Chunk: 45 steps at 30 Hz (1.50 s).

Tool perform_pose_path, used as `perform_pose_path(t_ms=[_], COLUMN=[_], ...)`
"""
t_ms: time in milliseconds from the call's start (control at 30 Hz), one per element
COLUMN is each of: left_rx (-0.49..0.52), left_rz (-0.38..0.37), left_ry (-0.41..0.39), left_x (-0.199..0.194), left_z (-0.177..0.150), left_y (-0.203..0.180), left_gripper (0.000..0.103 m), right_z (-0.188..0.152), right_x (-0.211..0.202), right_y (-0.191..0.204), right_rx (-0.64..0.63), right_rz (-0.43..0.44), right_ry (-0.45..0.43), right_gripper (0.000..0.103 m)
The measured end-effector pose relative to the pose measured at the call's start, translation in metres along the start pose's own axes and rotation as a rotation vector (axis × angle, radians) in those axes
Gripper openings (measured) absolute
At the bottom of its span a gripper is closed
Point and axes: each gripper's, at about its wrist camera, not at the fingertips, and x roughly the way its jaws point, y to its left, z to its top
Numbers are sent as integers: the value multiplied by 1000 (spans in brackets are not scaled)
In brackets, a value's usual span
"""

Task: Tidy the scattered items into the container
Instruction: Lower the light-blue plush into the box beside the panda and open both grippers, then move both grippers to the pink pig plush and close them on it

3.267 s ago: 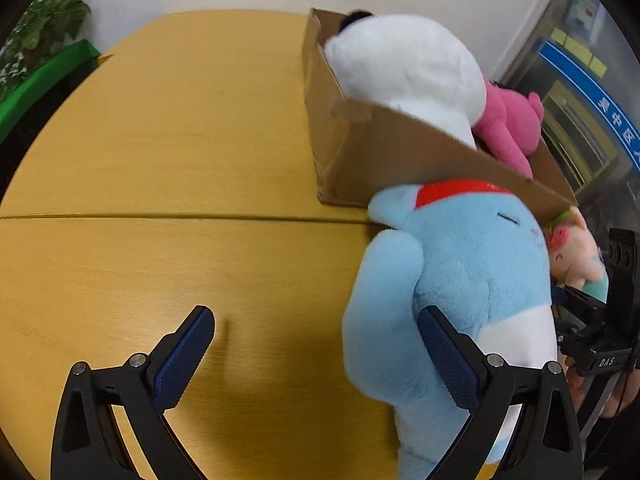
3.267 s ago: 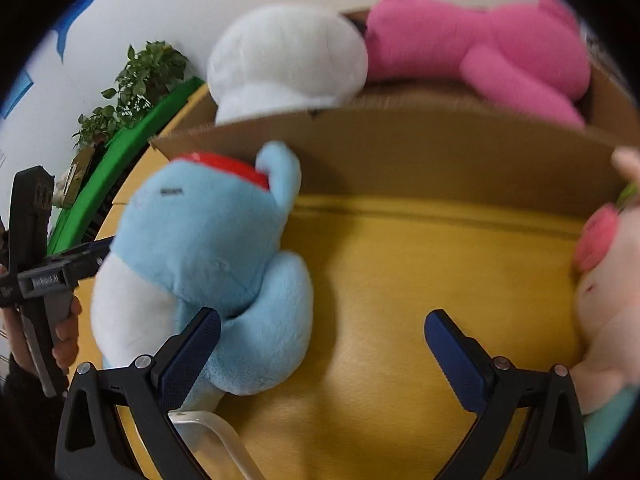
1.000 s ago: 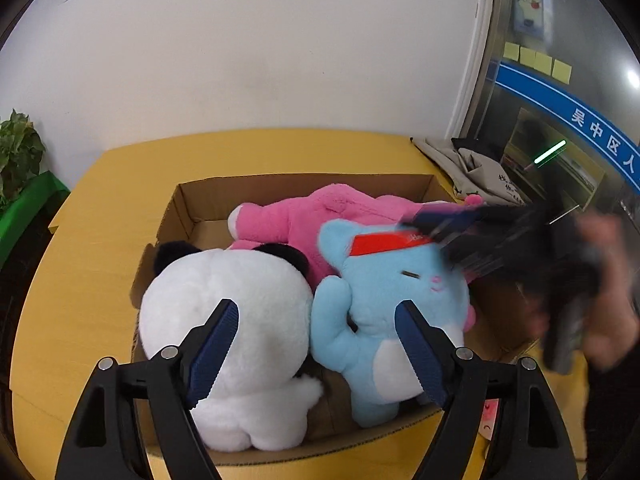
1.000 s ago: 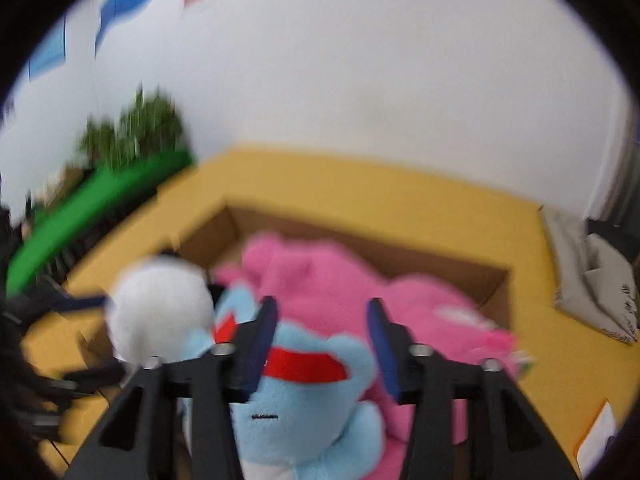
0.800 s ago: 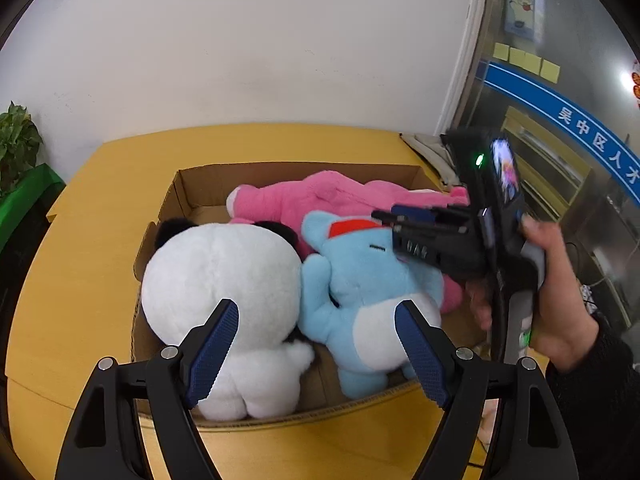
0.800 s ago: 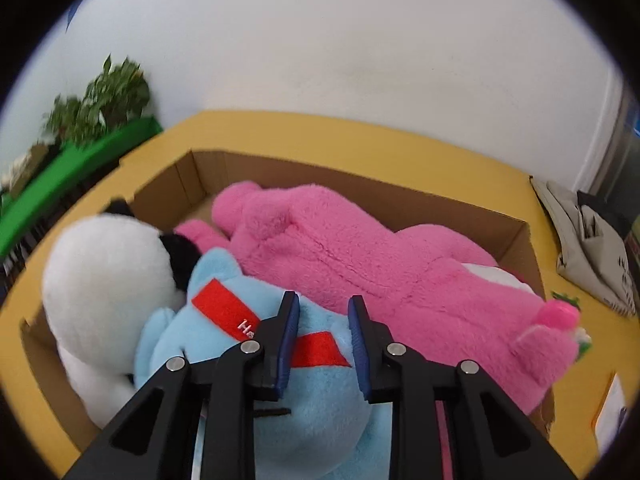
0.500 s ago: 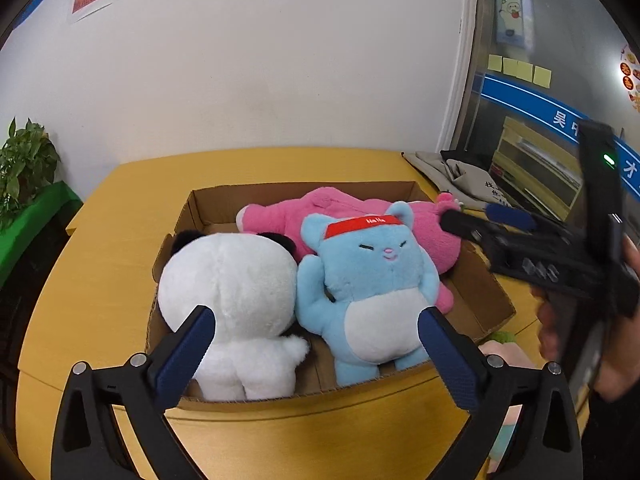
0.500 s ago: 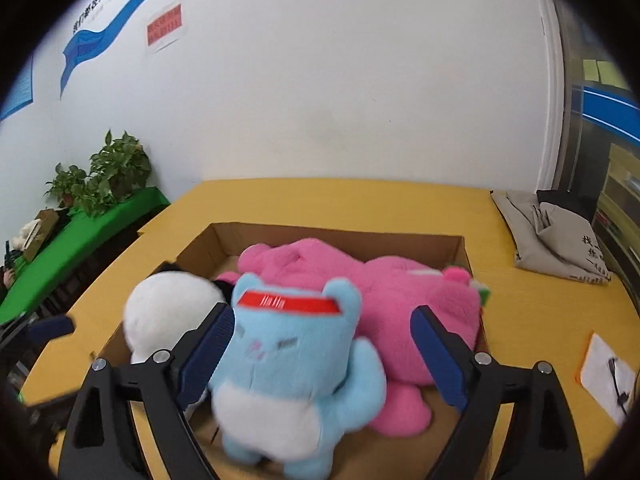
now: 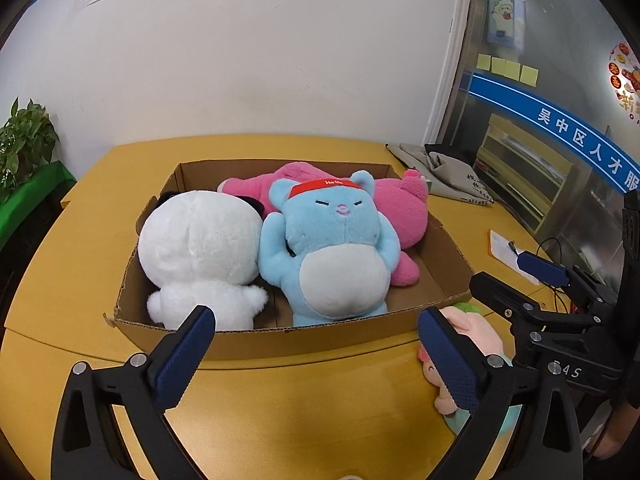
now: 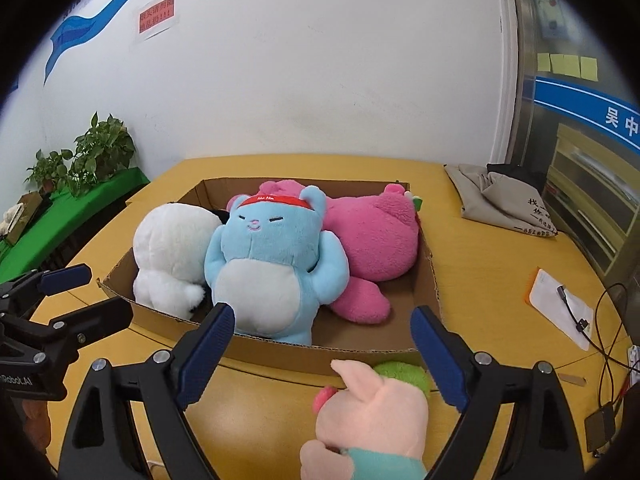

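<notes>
An open cardboard box (image 9: 256, 344) (image 10: 280, 354) on the yellow table holds a white plush (image 9: 200, 248) (image 10: 168, 256), a blue plush with a red headband (image 9: 332, 248) (image 10: 272, 264) sitting upright, and a pink plush (image 9: 404, 208) (image 10: 372, 232) lying behind. A pale pink plush (image 9: 472, 336) (image 10: 372, 412) lies on the table outside the box's front right corner. My left gripper (image 9: 316, 320) is open and empty in front of the box. My right gripper (image 10: 324, 316) is open above the pale pink plush, with its pads clear of it.
A grey cloth bag (image 9: 444, 176) (image 10: 504, 196) lies at the table's far right. A paper sheet with a cable (image 10: 560, 304) lies to the right of the box. Potted plants on a green ledge (image 10: 92, 156) stand left of the table, against a white wall.
The right gripper, shut on the blue plush's head a second ago, opened and let it go in the box. Both grippers drew back from the box, and the left jaws widened.
</notes>
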Motion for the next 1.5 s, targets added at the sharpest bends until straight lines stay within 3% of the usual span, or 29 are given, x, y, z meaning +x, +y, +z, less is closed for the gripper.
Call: perform_pose_path(t_ms=[667, 933, 1200, 1333, 1500], left_rx=[-15, -20, -13, 4, 21], left_rz=[-31, -71, -125, -158, -205], left_ry=[17, 67, 139, 175, 235], left_x=[-14, -2, 21, 36, 60], left_z=[-1, -2, -9, -13, -19], left_y=[-9, -14, -24, -34, -47], left_gripper=[103, 103, 103, 103, 103], right_z=[-11, -26, -74, -102, -128], right_x=[-29, -33, -28, -13, 0], right_y=[-5, -27, -78, -78, -56], right_rx=[11, 44, 118, 116, 130], right_rz=[21, 18, 45, 89, 254], right_ry=[0, 13, 135, 243, 286], right_gripper=[90, 90, 90, 88, 78])
